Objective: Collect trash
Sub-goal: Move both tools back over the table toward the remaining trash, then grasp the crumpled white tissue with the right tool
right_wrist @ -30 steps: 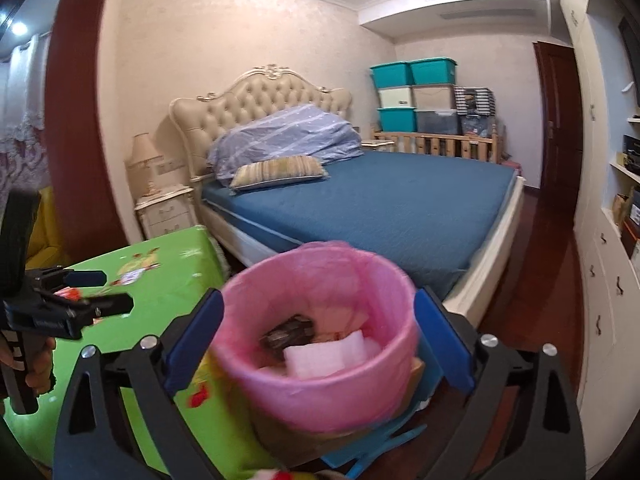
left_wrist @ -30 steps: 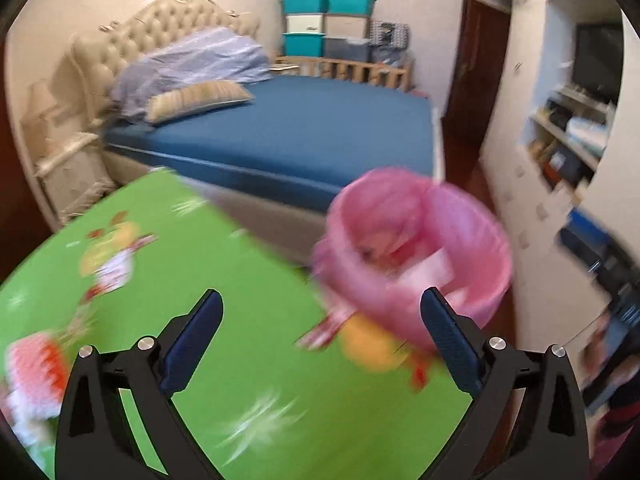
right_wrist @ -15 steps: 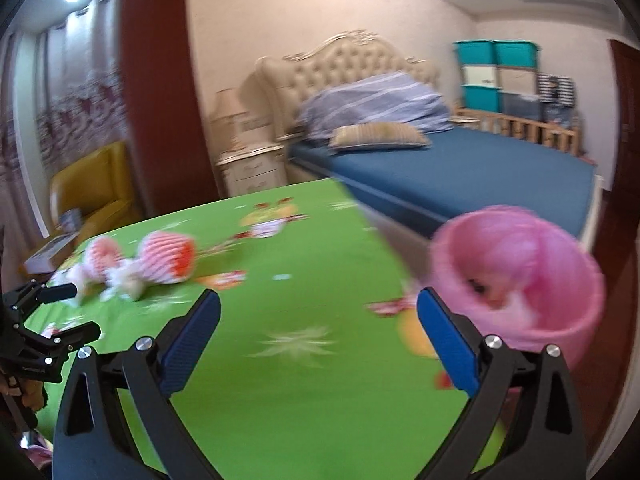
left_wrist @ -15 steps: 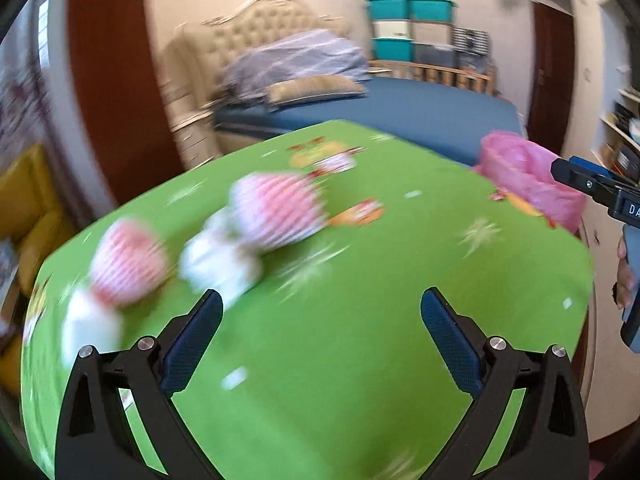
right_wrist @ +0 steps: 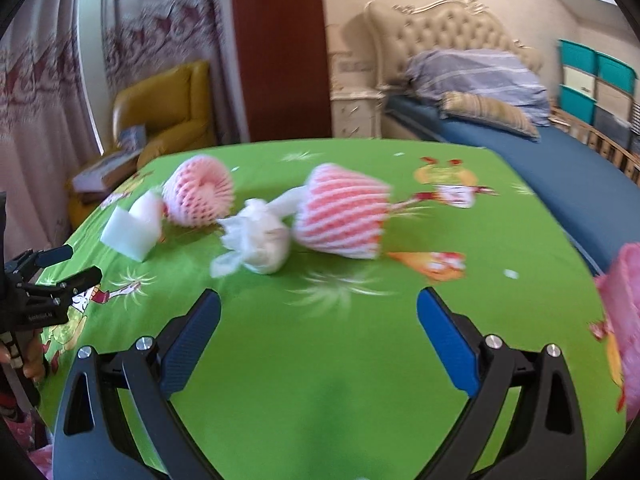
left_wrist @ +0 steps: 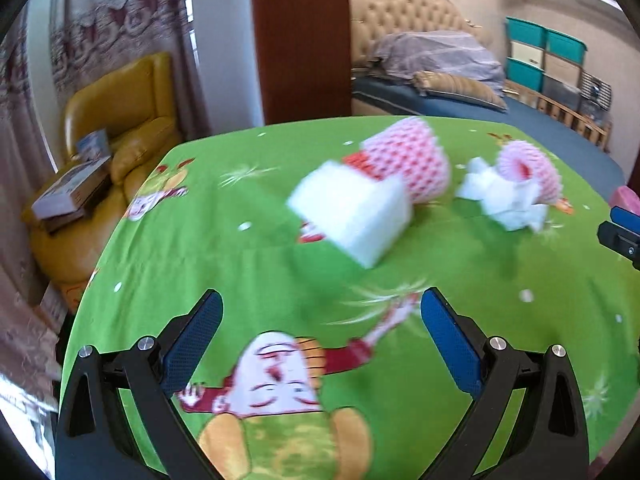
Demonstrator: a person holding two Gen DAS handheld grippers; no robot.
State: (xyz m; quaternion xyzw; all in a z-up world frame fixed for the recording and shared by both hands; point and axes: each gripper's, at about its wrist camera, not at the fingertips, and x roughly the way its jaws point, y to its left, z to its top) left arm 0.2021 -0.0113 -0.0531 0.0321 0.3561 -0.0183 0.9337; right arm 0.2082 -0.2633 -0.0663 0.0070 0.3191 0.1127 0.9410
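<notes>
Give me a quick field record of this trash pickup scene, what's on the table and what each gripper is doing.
surface: green tablecloth
trash: white foam block; two pink foam nets; crumpled white tissue
bin: pink-lined bin, at table's right edge
left hand-held gripper: open, empty
right hand-held gripper: open, empty

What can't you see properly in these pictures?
- Pink bin: cut off by the right edge of the right wrist view, so its contents are hidden.
- White foam block: blurred in the left wrist view; its surface detail is lost.
- White crumpled wad: blurred; paper or plastic, cannot tell.
- Books on the yellow armchair: too small and blurred to read.
</notes>
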